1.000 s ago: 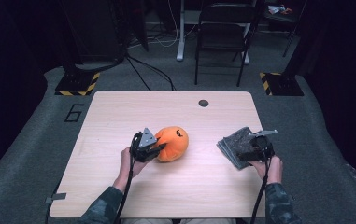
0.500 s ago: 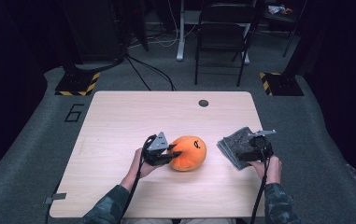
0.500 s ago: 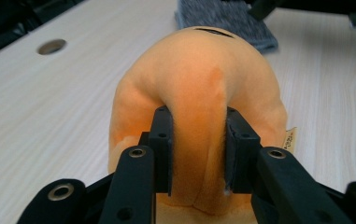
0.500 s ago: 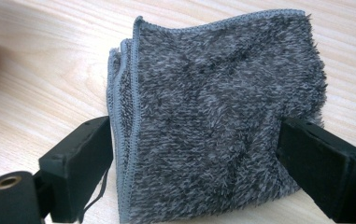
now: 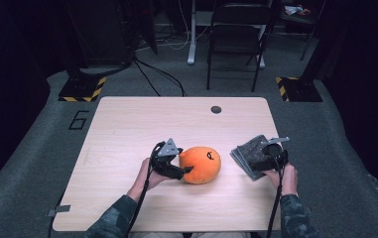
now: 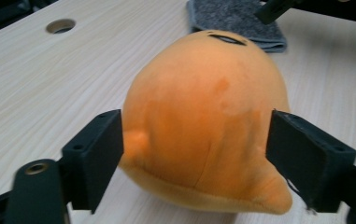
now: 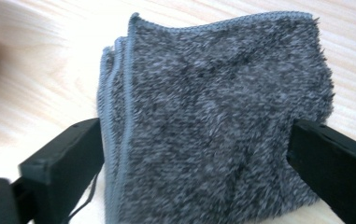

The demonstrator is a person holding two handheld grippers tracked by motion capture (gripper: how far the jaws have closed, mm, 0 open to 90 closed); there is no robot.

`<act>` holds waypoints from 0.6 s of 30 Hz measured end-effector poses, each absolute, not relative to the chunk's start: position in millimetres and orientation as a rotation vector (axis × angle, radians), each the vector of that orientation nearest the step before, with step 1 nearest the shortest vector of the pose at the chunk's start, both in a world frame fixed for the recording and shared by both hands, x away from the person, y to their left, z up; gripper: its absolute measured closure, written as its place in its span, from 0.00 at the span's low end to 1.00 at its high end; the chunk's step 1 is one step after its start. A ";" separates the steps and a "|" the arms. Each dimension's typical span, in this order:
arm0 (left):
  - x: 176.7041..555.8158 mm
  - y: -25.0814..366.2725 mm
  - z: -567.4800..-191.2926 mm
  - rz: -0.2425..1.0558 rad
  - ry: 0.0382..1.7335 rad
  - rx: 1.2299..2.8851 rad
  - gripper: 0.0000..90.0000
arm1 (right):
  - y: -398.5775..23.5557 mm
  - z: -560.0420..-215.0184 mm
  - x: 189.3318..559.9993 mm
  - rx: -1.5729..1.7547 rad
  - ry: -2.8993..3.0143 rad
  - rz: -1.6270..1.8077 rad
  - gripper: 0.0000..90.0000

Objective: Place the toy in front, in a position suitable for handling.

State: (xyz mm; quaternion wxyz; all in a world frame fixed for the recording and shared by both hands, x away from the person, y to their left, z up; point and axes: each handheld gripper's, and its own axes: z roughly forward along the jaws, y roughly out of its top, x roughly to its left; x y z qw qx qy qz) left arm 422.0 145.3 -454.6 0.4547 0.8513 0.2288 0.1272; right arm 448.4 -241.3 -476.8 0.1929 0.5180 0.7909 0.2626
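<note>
Left gripper (image 5: 185,167): its jaws have just been opening; they now stand wide on either flank of the plush (image 5: 201,165). In the left gripper view the pads sit at the plush's (image 6: 203,121) sides with no squeeze showing, so I read it as let go, not held.
Right gripper (image 5: 256,163): its jaws have just been opening a little further; they stand wide, straddling the cloth (image 5: 250,154). In the right gripper view the cloth (image 7: 213,121) lies between the jaws, one pad against its folded edge, the other just beside the far edge; no pinch shows.
Plush place: on the table (image 5: 127,124), nearer the person's edge, a little right of centre, at 3 o'clock of the left gripper.
Cloth place: at 3 o'clock of the plush, near the right edge, apart from the plush.
Plush axis: long axis runs roughly 9 to 3 o'clock in the high view; the black face mark sits on top toward the 3 o'clock end.
Risk, plush: round and soft, so a jaw brushing it on the way out would likely nudge or roll it toward the cloth.
Risk, cloth: pulling the right gripper back with a pad snagged in the pile could drag a layer and undo the fold.
</note>
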 end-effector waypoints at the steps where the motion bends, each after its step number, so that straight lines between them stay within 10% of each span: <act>1: 420.3 146.5 -454.4 0.328 0.586 2.096 0.19 | -241.3 -477.4 450.2 1.452 2.223 0.743 0.01; 18: 391.0 140.8 -471.6 0.338 0.778 2.136 0.17 | -227.1 -508.2 480.5 1.426 2.326 0.634 0.00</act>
